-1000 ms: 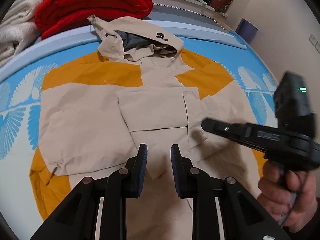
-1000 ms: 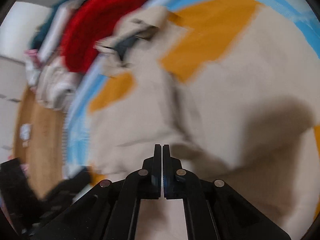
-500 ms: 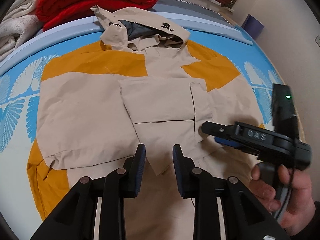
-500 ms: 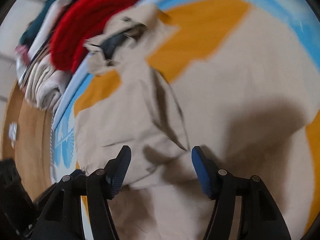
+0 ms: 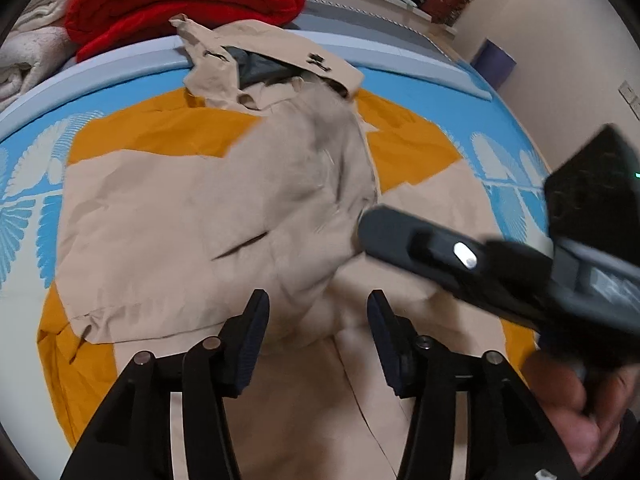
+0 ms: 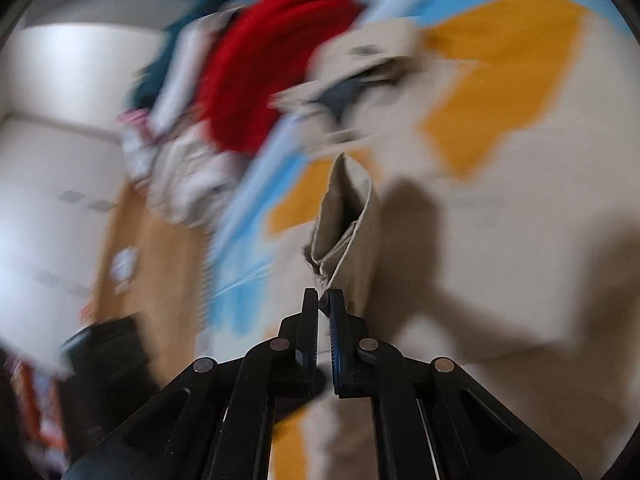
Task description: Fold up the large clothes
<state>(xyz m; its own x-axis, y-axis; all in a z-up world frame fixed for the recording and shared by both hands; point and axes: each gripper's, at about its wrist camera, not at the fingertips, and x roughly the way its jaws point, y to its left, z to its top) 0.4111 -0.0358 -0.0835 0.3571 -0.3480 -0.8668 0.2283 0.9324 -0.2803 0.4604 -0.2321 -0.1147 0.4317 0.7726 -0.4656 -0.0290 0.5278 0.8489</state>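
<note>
Hooded jacket (image 5: 192, 216), beige and orange, spread on the blue bed cover (image 5: 448, 92), hood toward its far edge: sleeve fold in hand.
Right gripper (image 6: 324, 300) has just clamped a beige cuff edge; left gripper (image 5: 318, 312), freshly widened, hovers empty. Next, likely: carry cuff across the body.

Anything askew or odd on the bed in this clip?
Nothing is damaged or spilled. The jacket lies flat except where the right tongs pinch a cuff and lift it. The hood is crumpled at the top.
</note>
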